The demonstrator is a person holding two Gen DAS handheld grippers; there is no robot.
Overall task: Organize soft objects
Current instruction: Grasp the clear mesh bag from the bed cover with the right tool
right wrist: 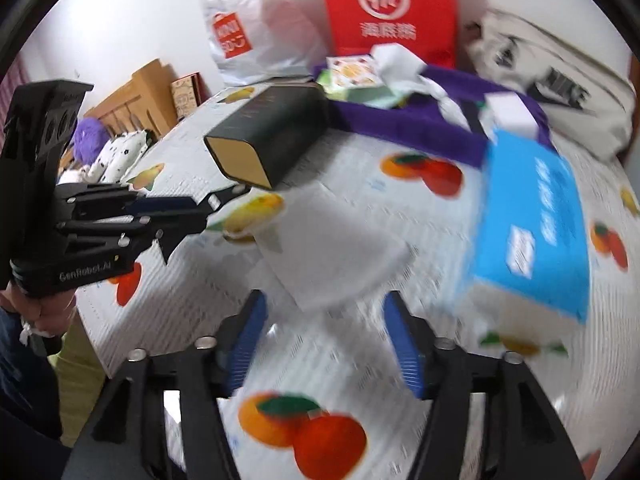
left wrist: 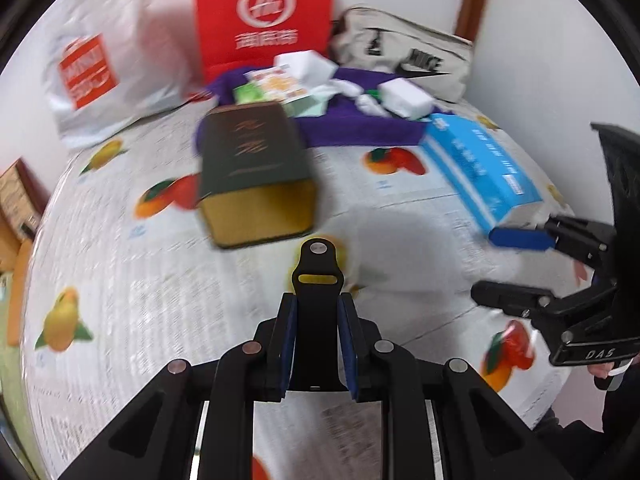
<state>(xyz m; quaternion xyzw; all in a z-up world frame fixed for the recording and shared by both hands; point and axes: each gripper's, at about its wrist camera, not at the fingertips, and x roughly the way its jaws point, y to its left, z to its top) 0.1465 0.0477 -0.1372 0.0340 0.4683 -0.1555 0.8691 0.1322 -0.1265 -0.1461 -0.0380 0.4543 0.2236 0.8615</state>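
Observation:
My left gripper [left wrist: 316,300] sits low in the left wrist view, shut on a black strap [left wrist: 318,276] with a yellow slot and a silver stud, which sticks up past the blue pads. In the right wrist view the same gripper [right wrist: 192,210] comes in from the left. My right gripper [right wrist: 326,320] is open with nothing between its blue pads; it also shows at the right edge of the left wrist view [left wrist: 484,266]. A pale flat sheet [right wrist: 332,248] lies on the fruit-print tablecloth [right wrist: 400,208] just beyond it. A purple cloth [left wrist: 360,128] with white packets lies further back.
A dark green box with a gold end [left wrist: 256,172] lies mid-table, and a blue box [left wrist: 480,164] to its right. A red bag [left wrist: 264,16], a white shopping bag [left wrist: 104,76] and a pale sports bag [left wrist: 408,52] stand against the wall. Cardboard boxes [right wrist: 152,92] sit beyond the left table edge.

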